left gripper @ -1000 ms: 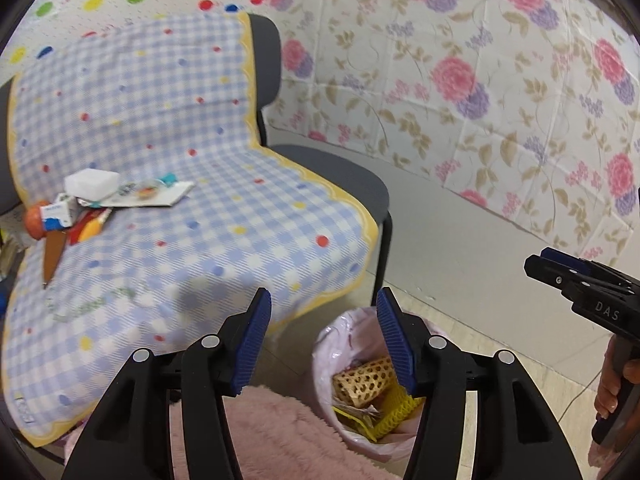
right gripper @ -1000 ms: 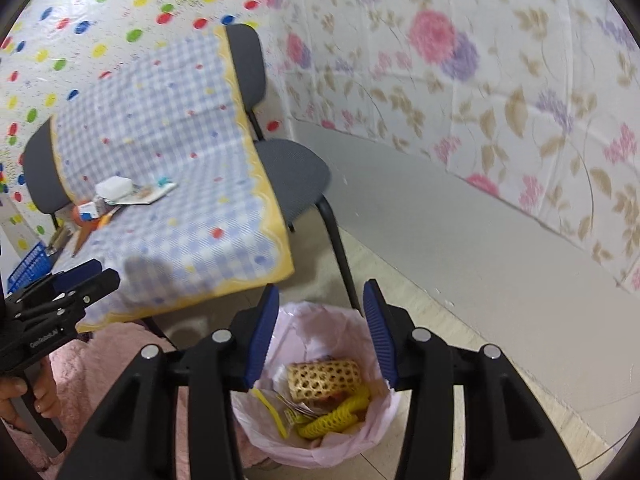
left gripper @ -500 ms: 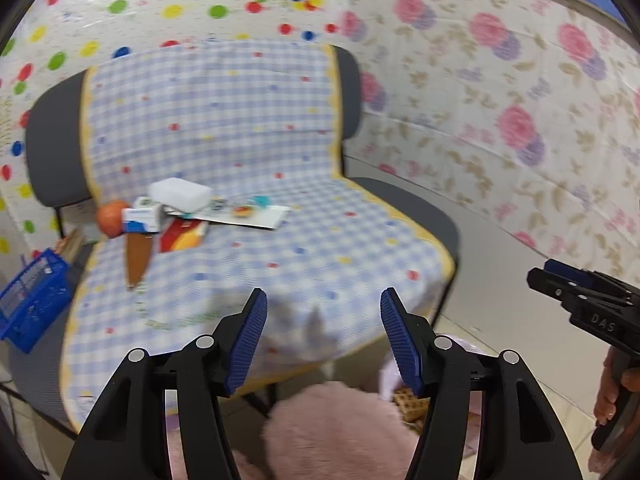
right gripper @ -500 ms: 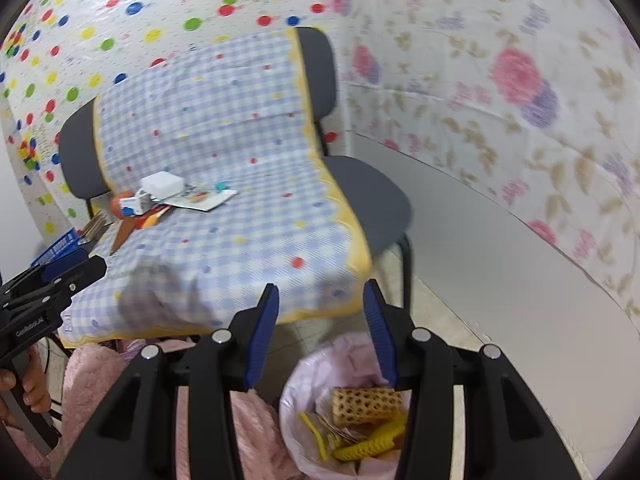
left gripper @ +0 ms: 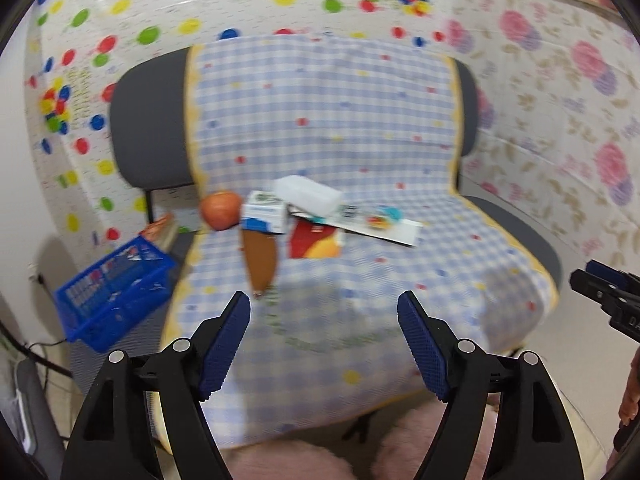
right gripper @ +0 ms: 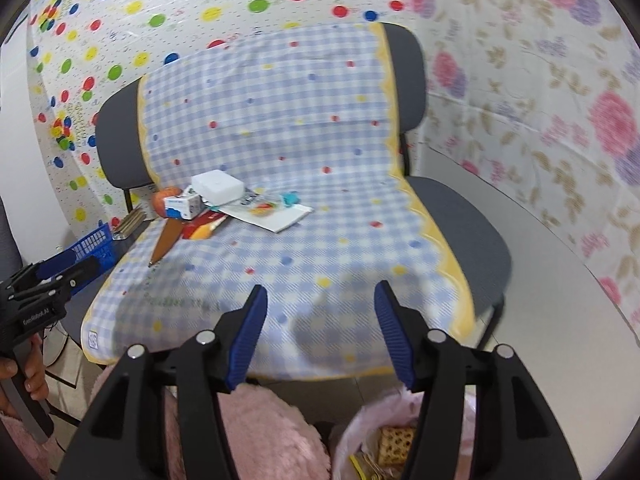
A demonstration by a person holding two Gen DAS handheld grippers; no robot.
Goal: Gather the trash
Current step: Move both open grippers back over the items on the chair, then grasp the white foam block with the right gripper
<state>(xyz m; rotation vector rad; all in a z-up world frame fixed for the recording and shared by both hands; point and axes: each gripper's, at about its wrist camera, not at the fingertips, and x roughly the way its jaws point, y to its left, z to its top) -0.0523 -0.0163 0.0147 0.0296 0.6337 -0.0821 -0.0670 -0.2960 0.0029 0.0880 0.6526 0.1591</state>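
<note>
A pile of items lies at the back left of the checked cloth [left gripper: 360,280] on the chair: a brown cone-shaped wrapper [left gripper: 262,258], a small blue-white carton [left gripper: 264,218], a white box [left gripper: 308,195], a red-yellow packet [left gripper: 316,242], a flat card [left gripper: 380,226] and an orange fruit [left gripper: 221,210]. The same pile shows in the right wrist view, with the cone wrapper [right gripper: 166,242] and carton [right gripper: 183,207]. My left gripper [left gripper: 324,336] is open and empty, short of the pile. My right gripper [right gripper: 320,332] is open and empty over the seat front. The pink trash bag [right gripper: 360,432] sits below it.
A blue plastic basket [left gripper: 116,288] stands left of the chair, with books [left gripper: 162,232] behind it. A pink fluffy surface [right gripper: 256,436] lies under the grippers. Papered walls close in behind and to the right.
Both grippers have lifted and turned from the trash bag up toward the chair seat. The pile now sits nearer the centre of both views. Both stay open.
</note>
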